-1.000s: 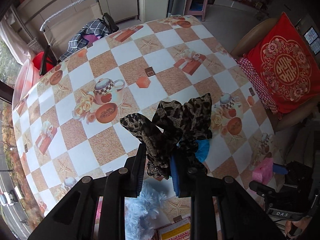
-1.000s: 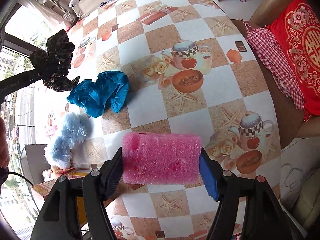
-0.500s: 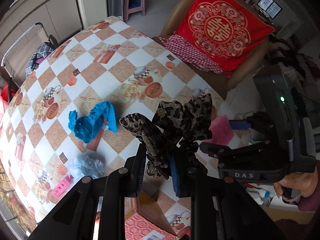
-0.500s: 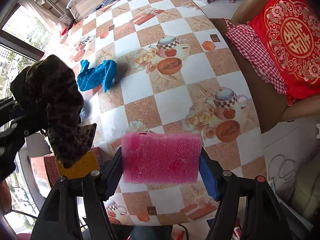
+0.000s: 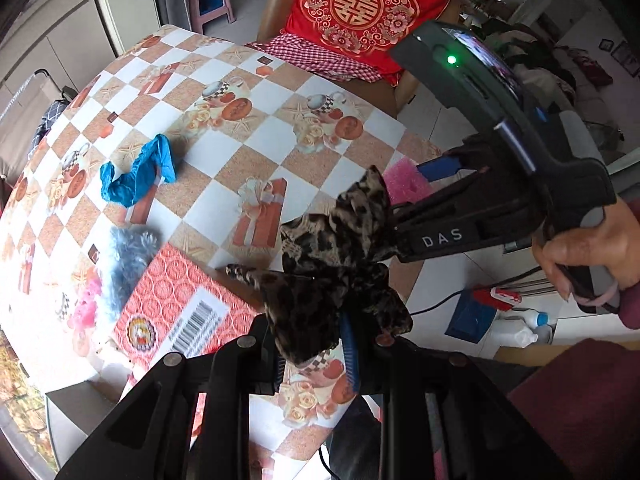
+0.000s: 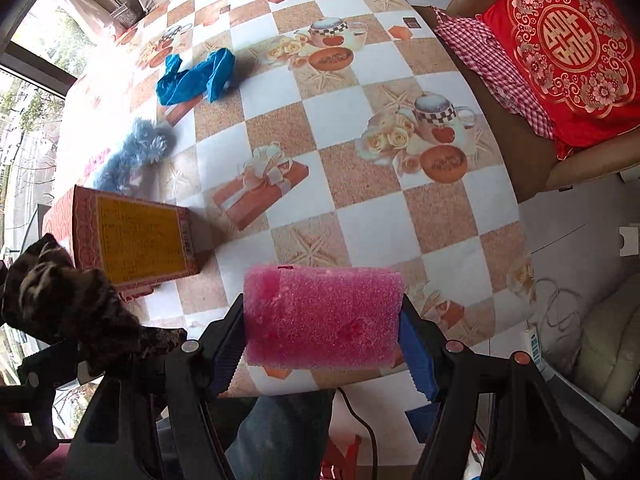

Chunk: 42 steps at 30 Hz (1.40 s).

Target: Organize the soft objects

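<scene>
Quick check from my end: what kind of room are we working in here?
Most likely a home living or dining room: a table under a patterned tablecloth, an armchair holding a red embroidered cushion, and a small plastic stool on the tiled floor.

A table (image 6: 440, 216) wore a checkered cloth printed with teapots and gifts. Beside it stood a brown chair (image 6: 580, 168) with a red cushion (image 6: 568, 40). Daylight came through a window (image 6: 28, 80). A pink stool (image 5: 210, 0) stood on the pale floor (image 5: 440, 124).
</scene>
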Each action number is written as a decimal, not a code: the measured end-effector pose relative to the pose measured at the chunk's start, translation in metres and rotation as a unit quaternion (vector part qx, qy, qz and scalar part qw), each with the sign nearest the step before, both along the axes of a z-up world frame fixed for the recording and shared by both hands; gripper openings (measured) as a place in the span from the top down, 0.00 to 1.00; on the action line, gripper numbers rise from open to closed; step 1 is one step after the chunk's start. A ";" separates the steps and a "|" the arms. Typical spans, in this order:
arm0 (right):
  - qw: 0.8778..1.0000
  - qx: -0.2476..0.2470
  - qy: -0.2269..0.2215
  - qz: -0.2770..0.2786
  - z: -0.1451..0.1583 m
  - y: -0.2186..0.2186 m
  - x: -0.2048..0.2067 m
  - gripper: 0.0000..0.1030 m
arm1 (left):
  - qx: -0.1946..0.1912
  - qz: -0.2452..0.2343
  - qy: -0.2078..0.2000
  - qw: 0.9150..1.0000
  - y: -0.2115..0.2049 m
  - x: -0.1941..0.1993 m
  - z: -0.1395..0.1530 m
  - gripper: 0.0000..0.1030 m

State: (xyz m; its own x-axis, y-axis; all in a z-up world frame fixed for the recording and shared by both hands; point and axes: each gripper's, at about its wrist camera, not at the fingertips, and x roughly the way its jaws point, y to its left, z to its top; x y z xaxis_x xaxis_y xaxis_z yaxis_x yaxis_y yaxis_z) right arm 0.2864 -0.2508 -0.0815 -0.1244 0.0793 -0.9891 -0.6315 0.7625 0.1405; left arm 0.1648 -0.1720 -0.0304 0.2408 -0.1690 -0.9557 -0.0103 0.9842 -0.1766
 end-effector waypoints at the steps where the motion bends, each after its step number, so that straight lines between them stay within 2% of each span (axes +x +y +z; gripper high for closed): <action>1: 1.000 -0.001 0.002 0.004 -0.001 0.001 -0.006 0.31 | 0.003 -0.001 0.001 1.000 -0.001 -0.008 -0.001 0.75; 7: 0.998 -0.002 0.012 0.059 0.003 0.016 -0.048 0.31 | 0.011 -0.014 -0.004 1.000 -0.002 -0.054 -0.001 0.75; 13: 0.993 0.003 0.004 0.120 0.015 0.037 -0.087 0.31 | 0.008 0.012 -0.021 1.000 0.007 -0.090 0.003 0.75; 18: 0.994 0.002 0.004 0.109 0.015 0.041 -0.091 0.31 | -0.009 0.061 -0.016 0.998 0.025 -0.112 -0.002 0.75; 21: 0.996 -0.005 0.011 0.085 0.009 0.036 -0.087 0.31 | -0.010 0.068 -0.008 0.998 0.029 -0.118 -0.007 0.75; 23: 0.998 -0.009 0.016 0.065 0.006 0.029 -0.084 0.31 | -0.018 0.064 0.003 0.998 0.027 -0.119 -0.014 0.67; 25: 0.998 -0.009 0.023 0.050 0.005 0.022 -0.082 0.31 | -0.018 0.068 0.015 0.997 0.023 -0.117 -0.024 0.41; 27: 0.999 -0.012 0.022 0.048 0.006 0.017 -0.081 0.31 | -0.017 0.078 0.018 0.997 0.019 -0.115 -0.032 0.36; 32: 0.998 -0.019 0.026 0.060 0.000 0.012 -0.074 0.31 | -0.010 0.120 0.035 0.992 0.008 -0.101 -0.054 0.34; 37: 0.994 -0.017 0.033 0.099 -0.009 0.005 -0.066 0.31 | -0.007 0.192 0.042 0.980 -0.004 -0.086 -0.076 0.34; 40: 0.990 -0.012 0.050 0.134 -0.019 -0.002 -0.061 0.31 | -0.014 0.261 0.044 0.964 -0.008 -0.076 -0.088 0.34; 42: 0.985 -0.009 0.060 0.159 -0.026 -0.008 -0.057 0.31 | -0.010 0.309 0.047 0.950 -0.011 -0.069 -0.098 0.34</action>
State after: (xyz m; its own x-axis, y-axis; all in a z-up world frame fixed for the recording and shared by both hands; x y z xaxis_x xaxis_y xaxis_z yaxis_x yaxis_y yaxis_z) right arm 0.2297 -0.2588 -0.1071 -0.2561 -0.0008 -0.9666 -0.8185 0.5322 0.2164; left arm 0.0954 -0.1826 -0.1281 0.2140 -0.0417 -0.9759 -0.6010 0.7820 -0.1652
